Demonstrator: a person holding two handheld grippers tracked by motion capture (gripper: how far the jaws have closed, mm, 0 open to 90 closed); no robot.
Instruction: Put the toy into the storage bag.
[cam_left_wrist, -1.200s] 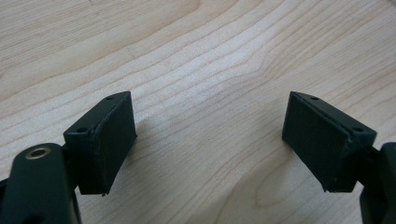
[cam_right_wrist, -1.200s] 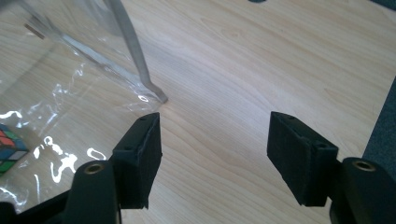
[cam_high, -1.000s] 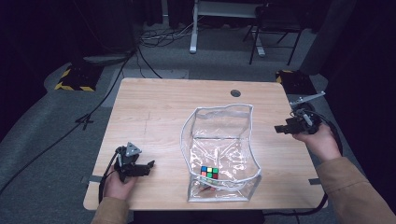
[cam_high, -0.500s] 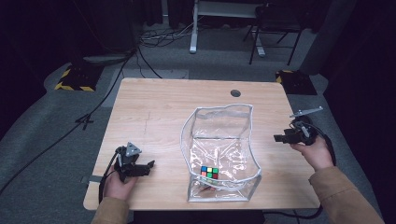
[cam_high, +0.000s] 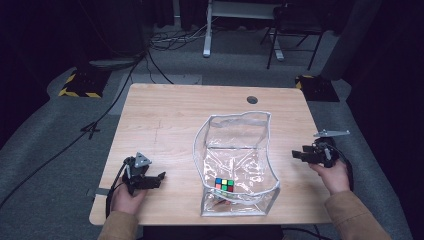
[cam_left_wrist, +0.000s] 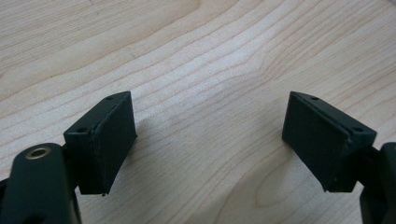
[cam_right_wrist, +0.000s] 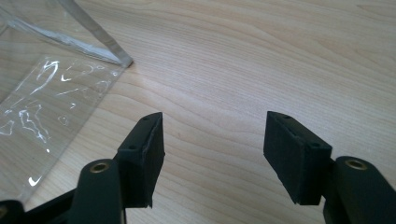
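- High view: a clear plastic bag stands open-topped on the wooden worktop, in the lower centre-right of the frame. Its long axis runs from the bottom edge of the frame towards the top, and its open mouth faces upward.
- High view: a small colour-tiled cube lies inside the bag on its floor, close to the end nearest the bottom of the frame.
- High view: the left hand-held gripper sits at the lower left of the frame, low over the worktop, its jaws pointing rightward towards the bag and well apart from it.
- High view: the right hand-held gripper is at the right of the frame, near the worktop's right edge, its jaws pointing leftward at the bag's side wall, near it but not touching.
- Left gripper view: the left hand-held gripper is released, its jaws spread wide with only bare wood grain between them.
- Right gripper view: the right hand-held gripper is also released, jaws apart over bare wood and nothing between them. The bag's clear wall and seamed corner fill the upper left of the frame, clear of the jaws.
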